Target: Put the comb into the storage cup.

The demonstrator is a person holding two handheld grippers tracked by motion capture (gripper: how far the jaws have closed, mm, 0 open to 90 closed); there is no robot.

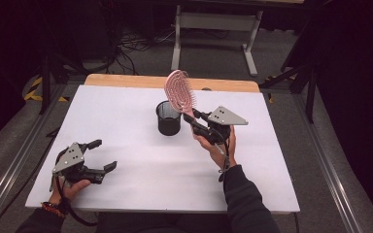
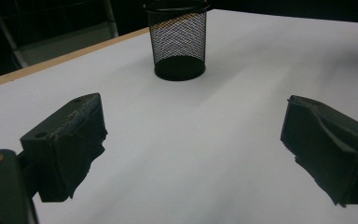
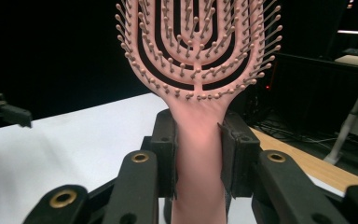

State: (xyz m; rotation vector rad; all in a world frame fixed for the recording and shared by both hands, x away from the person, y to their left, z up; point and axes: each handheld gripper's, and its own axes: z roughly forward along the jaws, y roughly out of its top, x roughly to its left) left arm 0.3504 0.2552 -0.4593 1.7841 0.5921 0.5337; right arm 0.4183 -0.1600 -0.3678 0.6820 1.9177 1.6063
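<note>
A pink vented hairbrush (image 1: 179, 92) is held up above the table, its head tilted up and to the far left. My right gripper (image 1: 196, 122) is shut on its handle (image 3: 198, 154), with the bristled head (image 3: 198, 42) rising past the jaws. A black mesh cup (image 1: 168, 117) stands upright at the table's middle, just left of the brush, and appears again (image 2: 178, 39) ahead of my left gripper. My left gripper (image 1: 102, 155) rests low at the front left, open, with nothing between its pads (image 2: 70, 144).
The white table top (image 1: 126, 184) has a wooden strip (image 1: 126, 80) along its far edge. Metal rails run along both sides on the floor. A white frame stand (image 1: 213, 29) and cables lie beyond the table.
</note>
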